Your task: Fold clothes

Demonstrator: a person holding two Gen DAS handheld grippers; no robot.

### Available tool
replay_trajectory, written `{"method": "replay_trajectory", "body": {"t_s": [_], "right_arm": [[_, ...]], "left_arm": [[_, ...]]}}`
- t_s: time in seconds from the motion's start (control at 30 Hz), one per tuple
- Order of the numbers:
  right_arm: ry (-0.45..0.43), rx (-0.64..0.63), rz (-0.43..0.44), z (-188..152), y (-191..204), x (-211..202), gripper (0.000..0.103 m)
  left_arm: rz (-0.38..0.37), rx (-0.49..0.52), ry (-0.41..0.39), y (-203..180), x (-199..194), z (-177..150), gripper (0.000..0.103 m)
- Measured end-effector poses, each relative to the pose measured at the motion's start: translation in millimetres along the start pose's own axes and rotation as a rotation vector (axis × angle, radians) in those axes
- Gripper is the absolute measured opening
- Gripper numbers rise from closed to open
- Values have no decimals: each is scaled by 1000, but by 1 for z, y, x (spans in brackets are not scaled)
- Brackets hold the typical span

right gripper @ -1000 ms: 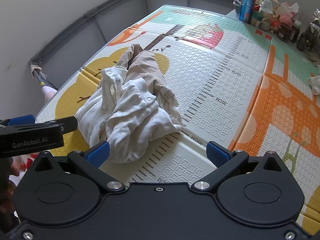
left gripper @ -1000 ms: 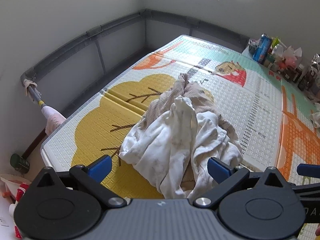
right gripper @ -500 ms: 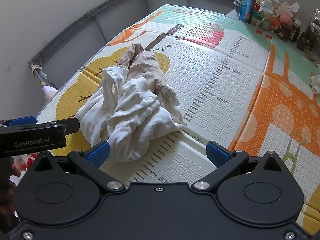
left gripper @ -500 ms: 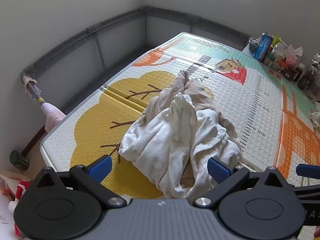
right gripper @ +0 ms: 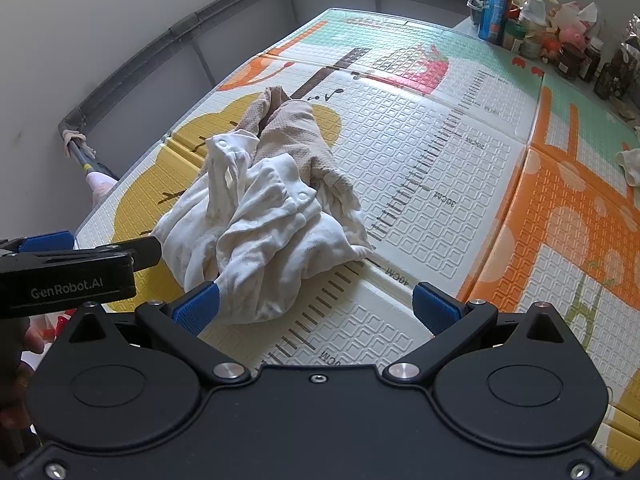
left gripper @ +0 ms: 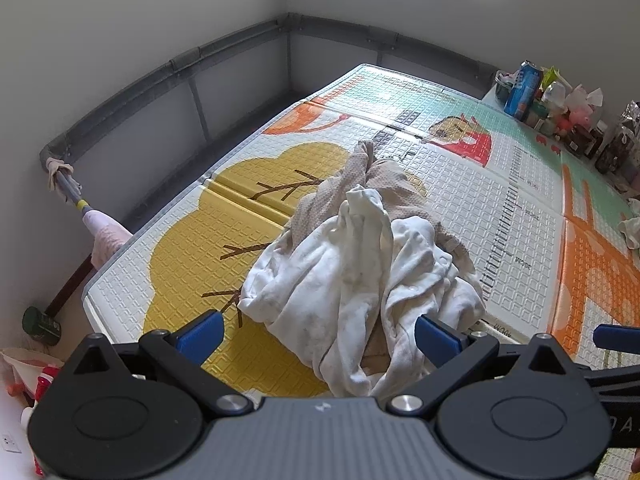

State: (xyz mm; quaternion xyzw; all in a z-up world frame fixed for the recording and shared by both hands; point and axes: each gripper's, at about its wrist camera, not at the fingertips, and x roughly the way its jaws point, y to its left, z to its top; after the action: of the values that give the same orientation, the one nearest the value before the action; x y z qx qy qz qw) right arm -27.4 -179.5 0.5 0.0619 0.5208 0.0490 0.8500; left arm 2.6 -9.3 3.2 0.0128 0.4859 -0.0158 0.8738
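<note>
Lying crumpled on play mat (left gripper: 460, 168): clothes heap (left gripper: 360, 264), white garment over beige, unfolded. Closer in both views than a second ago. Left gripper (left gripper: 318, 332) and right gripper (right gripper: 316, 304): fingers spread wide, empty, nearing near edge. Grasp pending.

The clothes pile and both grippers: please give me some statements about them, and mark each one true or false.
1. The white garment lies on top of the beige garment. True.
2. The left gripper is shut on the cloth. False: its jaws are wide open, holding nothing.
3. The right gripper is open. True.
4. The clothes are folded flat. False: they lie crumpled in a heap on the play mat.
5. A blue can stands at the mat's far edge. True.
</note>
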Motion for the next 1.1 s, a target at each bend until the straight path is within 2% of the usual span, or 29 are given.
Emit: {"method": "replay_trajectory", "body": {"t_s": [0.23,0.57,0.67,0.83,1.1], "right_arm": [[-5,10,0,0,-3,-3,103],[1,28,-16,1,-4,-1,103],[2,26,-21,1,-3,0,103],[5,14,-38,4,2,6,103],[-1,30,-42,20,9,24,103]], "left_arm": [[2,3,3,1,2,-1,103],[-22,-14,-40,3,3,-6,103],[-20,4,-15,4,7,-6,103],[-21,7,-24,9,10,-5,103],[-28,69,-25,14,27,2,101]]}}
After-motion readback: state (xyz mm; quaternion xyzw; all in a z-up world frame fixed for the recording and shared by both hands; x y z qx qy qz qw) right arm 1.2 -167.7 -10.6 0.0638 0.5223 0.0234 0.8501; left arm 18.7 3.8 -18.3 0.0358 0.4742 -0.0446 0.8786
